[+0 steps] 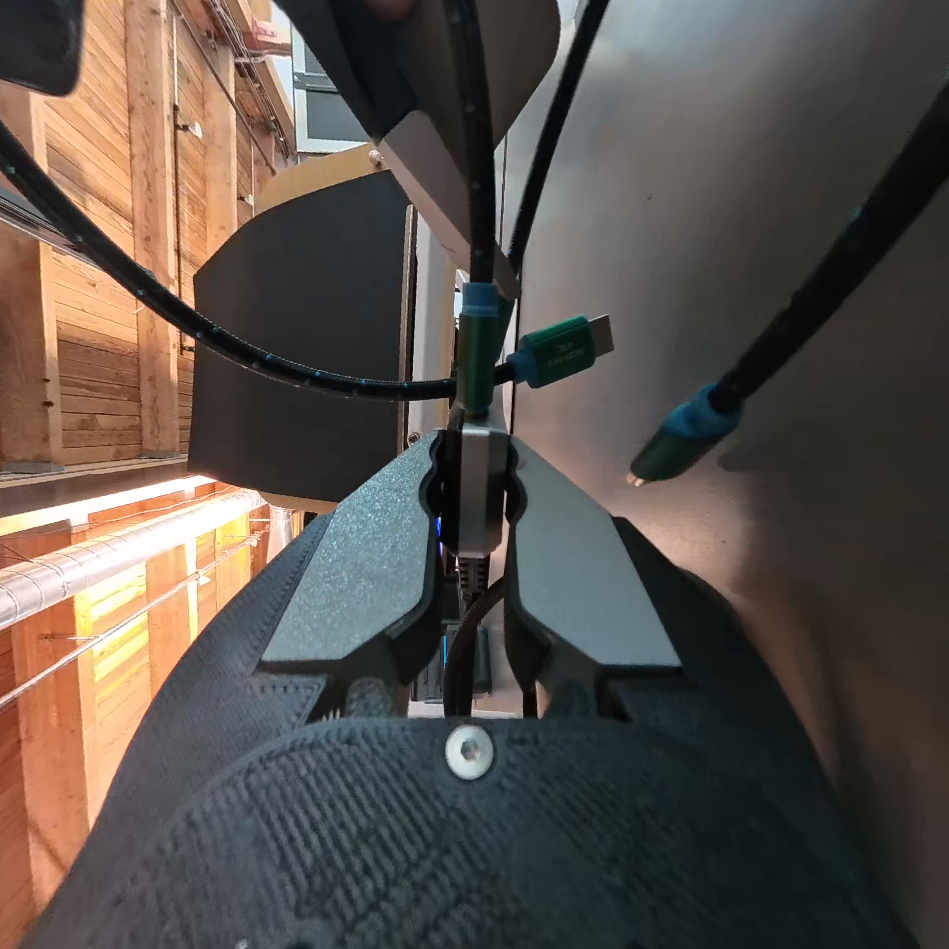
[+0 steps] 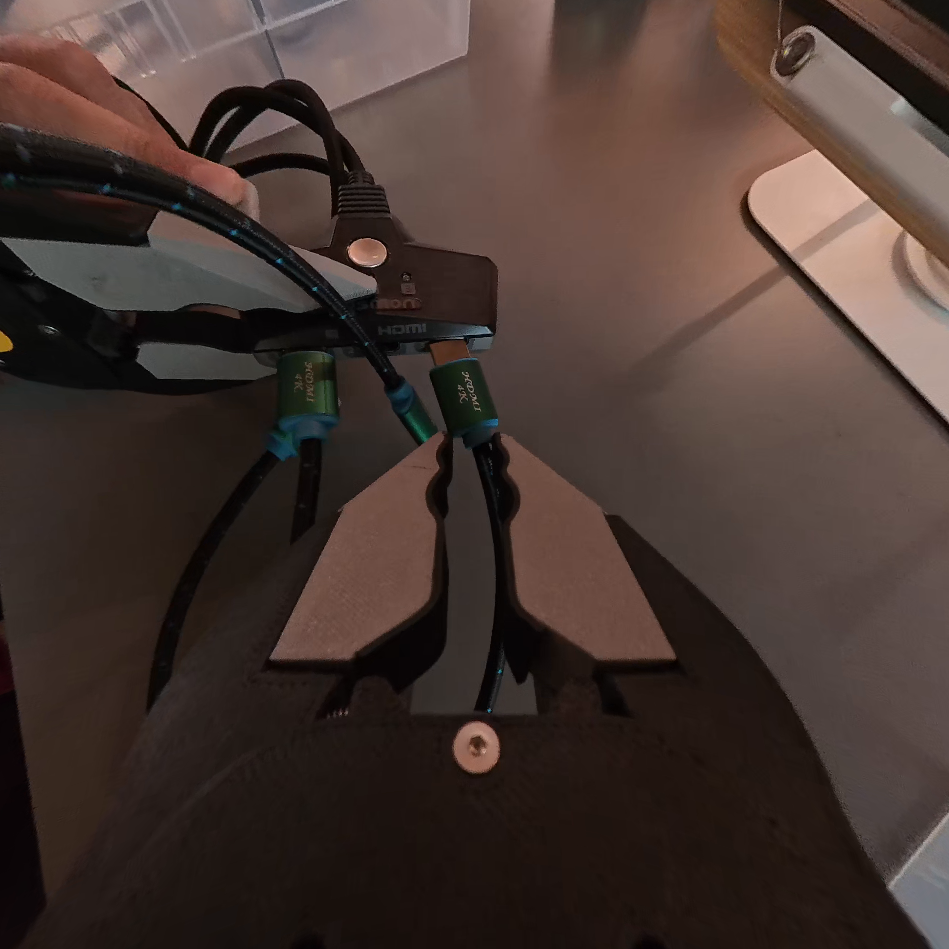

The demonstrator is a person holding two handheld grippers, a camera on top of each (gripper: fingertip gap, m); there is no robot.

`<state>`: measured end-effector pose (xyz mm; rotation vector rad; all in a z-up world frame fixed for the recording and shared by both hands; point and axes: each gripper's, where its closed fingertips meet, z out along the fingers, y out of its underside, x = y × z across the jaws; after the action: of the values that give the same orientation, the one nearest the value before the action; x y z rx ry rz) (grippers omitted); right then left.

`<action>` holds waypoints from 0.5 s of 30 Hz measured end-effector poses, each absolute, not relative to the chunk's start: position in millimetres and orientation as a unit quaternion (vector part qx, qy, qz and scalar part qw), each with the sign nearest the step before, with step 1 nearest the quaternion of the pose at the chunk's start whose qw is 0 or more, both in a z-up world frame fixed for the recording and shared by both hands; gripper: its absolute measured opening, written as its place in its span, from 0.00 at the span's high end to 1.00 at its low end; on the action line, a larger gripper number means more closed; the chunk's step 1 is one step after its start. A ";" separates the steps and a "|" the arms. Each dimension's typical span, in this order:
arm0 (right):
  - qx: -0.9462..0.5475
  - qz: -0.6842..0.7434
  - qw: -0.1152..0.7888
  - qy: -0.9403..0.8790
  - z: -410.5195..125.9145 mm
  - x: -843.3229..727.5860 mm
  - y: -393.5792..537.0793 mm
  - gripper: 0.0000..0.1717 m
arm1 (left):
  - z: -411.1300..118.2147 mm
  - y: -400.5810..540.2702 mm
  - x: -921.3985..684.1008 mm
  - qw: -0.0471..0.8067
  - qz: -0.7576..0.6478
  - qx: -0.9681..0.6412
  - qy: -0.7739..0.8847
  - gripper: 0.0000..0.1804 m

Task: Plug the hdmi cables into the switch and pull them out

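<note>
The right gripper point(image 2: 475, 447) is seen pinched on the blue collar and black cord just behind a green HDMI plug point(image 2: 458, 398), whose gold tip sits only partly inside the right-hand port of the switch point(image 2: 436, 303); the step is judged to be either the last push of an insertion or the start of a pull, and the next move would call for travel straight along the port's axis. The switch is clamped edge-on between the fingers of the left gripper point(image 1: 475, 488), held off the grey table point(image 2: 642, 257), with a second green plug point(image 2: 306, 382) seated fully and two loose plugs point(image 1: 565, 349) dangling nearby.
</note>
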<state>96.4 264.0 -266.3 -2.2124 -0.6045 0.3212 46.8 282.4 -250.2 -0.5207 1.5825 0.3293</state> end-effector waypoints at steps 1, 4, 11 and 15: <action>-0.876 0.132 0.401 -0.234 -266.3 96.4 264.0 0.94 | -250.0 282.4 47.0 0.661 0.146 -0.230 0.699 0.90; -0.880 0.127 0.397 -0.229 -266.8 96.6 264.3 0.94 | -250.6 282.3 47.8 0.661 0.157 -0.225 0.699 0.90; -0.873 0.169 0.398 -0.226 -264.7 96.1 262.6 0.94 | -249.8 280.4 48.4 0.662 0.157 -0.216 0.700 0.90; -0.870 0.120 0.401 -0.261 -265.6 96.5 261.6 0.94 | -251.3 278.6 47.9 0.659 0.153 -0.212 0.705 0.90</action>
<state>96.5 261.6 -265.6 -2.1999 -0.6608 0.3037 47.9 278.6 -251.3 -0.4791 1.5953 0.3468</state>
